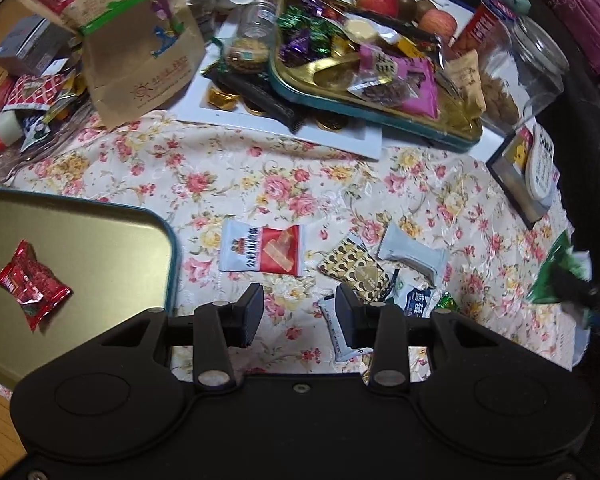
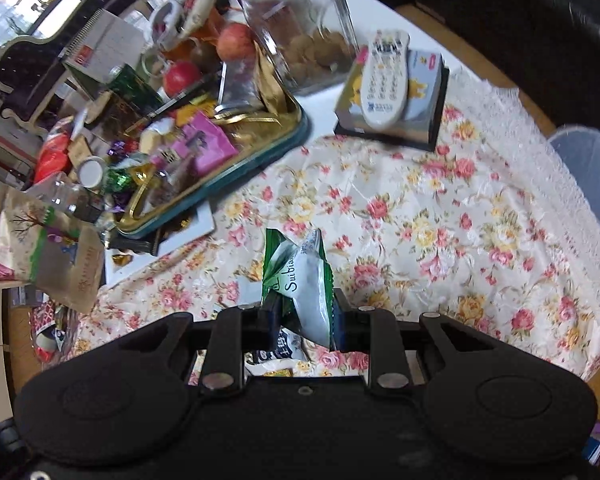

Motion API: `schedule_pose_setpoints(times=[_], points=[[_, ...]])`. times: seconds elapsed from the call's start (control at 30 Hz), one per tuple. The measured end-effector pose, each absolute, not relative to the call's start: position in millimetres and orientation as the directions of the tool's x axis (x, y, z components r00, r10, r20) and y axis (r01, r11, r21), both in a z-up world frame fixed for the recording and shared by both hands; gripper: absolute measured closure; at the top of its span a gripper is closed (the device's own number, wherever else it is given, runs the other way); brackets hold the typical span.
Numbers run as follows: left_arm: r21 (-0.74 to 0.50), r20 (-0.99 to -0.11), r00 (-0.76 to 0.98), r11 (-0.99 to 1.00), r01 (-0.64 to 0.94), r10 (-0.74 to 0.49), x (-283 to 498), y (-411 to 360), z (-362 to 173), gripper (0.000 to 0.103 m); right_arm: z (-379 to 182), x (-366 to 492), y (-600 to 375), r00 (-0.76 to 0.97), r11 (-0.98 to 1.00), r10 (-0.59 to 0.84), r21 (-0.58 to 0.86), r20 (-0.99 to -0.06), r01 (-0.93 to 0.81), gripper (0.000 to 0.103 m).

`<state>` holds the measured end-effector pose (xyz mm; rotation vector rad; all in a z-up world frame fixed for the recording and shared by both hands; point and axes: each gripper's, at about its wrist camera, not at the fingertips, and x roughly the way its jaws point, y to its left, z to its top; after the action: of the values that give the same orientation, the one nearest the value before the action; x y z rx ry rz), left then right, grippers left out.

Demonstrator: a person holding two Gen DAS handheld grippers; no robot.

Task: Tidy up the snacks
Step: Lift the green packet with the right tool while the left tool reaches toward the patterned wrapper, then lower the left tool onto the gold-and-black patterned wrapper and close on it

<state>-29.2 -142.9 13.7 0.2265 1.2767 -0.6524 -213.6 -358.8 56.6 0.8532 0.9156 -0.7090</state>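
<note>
Snacks lie loose on the flowered tabletop (image 1: 228, 168), and one of them, a green and white packet (image 2: 306, 284), is pinched near its lower end between the jaws of the right hand-held gripper (image 2: 304, 312), hanging clear of the cloth. The left hand-held gripper (image 1: 300, 308) stands wide with nothing between its jaws, poised over the little heap of wrapped sweets: a red and white wafer packet (image 1: 262, 250), a gold-patterned one (image 1: 354, 270) and a pale grey one (image 1: 412, 254), all close together near the tabletop's near edge. Beside them, at the near left corner, sits a shallow gold tin (image 1: 100, 240) holding a single red sweet (image 1: 32, 284).

As I judge it, the tin is where the green packet should go. The grip is on a thin, slippery foil end, so it is best carried low and steady and let go only once well inside the rim. The left jaws would do well to take the wafer packet by its flat middle, since its neighbours overlap.

Farther back, a second tin (image 1: 364, 108), heaped with sweets, crowds the far edge beside a glass jar (image 1: 524, 68) of biscuits.
</note>
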Motion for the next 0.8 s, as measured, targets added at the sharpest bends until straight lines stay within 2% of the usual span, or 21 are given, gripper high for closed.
schedule_pose_setpoints(times=[0.27, 0.8], points=[[-0.195, -0.944, 0.092, 0.761, 0.619, -0.316, -57, -187, -12, 0.056, 76, -232, -363, 0.509, 0.477, -0.122, 0.399, -0.852, 0.783, 0.076], [-0.2, -0.951, 0.119, 0.863, 0.464, -0.284, -59, -225, -50, 0.056, 86, -275, -392, 0.543, 0.374, -0.167, 0.456, -0.823, 0.807, 0.077]])
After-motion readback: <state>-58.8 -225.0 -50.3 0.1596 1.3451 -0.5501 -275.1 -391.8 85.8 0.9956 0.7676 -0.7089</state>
